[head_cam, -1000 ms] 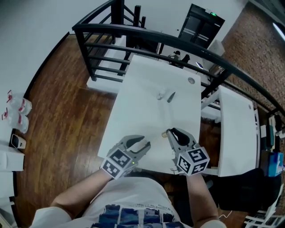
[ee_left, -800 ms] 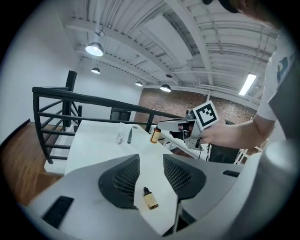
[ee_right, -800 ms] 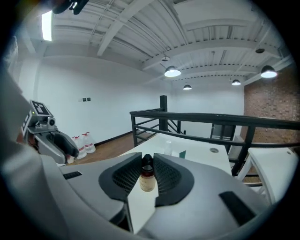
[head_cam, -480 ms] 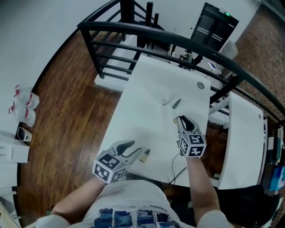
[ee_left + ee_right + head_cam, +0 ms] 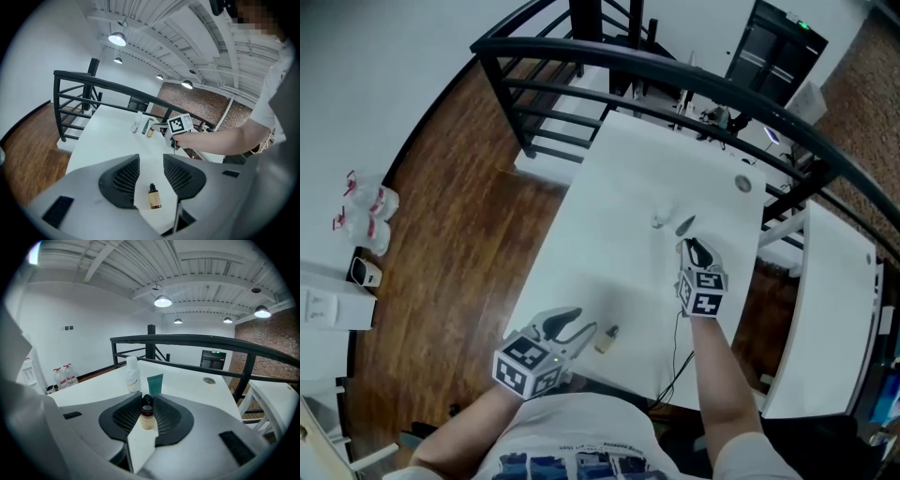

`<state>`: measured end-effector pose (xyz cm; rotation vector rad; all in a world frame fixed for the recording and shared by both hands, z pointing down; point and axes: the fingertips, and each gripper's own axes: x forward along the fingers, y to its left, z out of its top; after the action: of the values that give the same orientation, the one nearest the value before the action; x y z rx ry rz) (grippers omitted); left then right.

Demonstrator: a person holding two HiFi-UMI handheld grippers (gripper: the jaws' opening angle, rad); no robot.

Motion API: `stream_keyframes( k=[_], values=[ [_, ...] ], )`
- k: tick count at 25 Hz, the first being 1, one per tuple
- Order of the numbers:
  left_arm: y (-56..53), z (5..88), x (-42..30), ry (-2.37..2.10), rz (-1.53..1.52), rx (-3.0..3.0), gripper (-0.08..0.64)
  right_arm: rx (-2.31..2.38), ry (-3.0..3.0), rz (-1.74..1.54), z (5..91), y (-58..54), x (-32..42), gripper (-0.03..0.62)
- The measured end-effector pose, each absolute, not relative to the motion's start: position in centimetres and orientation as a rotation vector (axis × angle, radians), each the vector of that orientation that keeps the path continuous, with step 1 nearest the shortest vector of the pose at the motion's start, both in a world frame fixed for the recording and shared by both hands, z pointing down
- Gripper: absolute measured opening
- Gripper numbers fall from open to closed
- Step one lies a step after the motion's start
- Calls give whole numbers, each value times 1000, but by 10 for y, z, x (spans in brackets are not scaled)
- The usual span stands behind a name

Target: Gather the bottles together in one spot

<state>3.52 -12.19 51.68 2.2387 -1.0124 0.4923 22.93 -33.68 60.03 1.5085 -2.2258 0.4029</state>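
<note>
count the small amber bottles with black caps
2. One amber black-capped bottle is clamped in the right gripper; the other amber bottle sits on the white table before the open left gripper.

Loft-style workspace: brick wall (image 5: 206,101), black railing (image 5: 609,58), white table (image 5: 609,234), wooden floor (image 5: 459,216).

Two small amber bottles (image 5: 154,197) (image 5: 147,417), one tall white bottle (image 5: 132,374) and one teal tube (image 5: 155,384) are visible.

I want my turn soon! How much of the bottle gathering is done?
Done: a white bottle and a green tube stand side by side on the table. In hand: the right gripper is shut on a small amber bottle, close to that pair. Left: a second amber bottle lies alone near its edge, before the open left gripper, not yet picked up.
</note>
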Motion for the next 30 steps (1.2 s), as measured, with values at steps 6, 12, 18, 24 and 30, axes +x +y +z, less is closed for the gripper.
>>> stream_keyframes(
  k=[6, 12, 18, 24, 30],
  values=[
    [-124, 522, 34, -1019, 504, 2217, 138, 1514, -2194, 374, 620, -346, 225, 92],
    [-124, 524, 31, -1019, 499, 2207, 138, 1534, -2185, 366, 625, -345, 228, 94],
    [-121, 522, 26, -1007, 486, 2218, 138, 1528, -2205, 400, 625, -346, 228, 156],
    [-116, 521, 16, -991, 487, 2247, 138, 1507, -2225, 363, 614, -338, 225, 227],
    [-99, 503, -1, -988, 474, 2306, 138, 1577, -2245, 341, 562, -282, 224, 227]
  ],
)
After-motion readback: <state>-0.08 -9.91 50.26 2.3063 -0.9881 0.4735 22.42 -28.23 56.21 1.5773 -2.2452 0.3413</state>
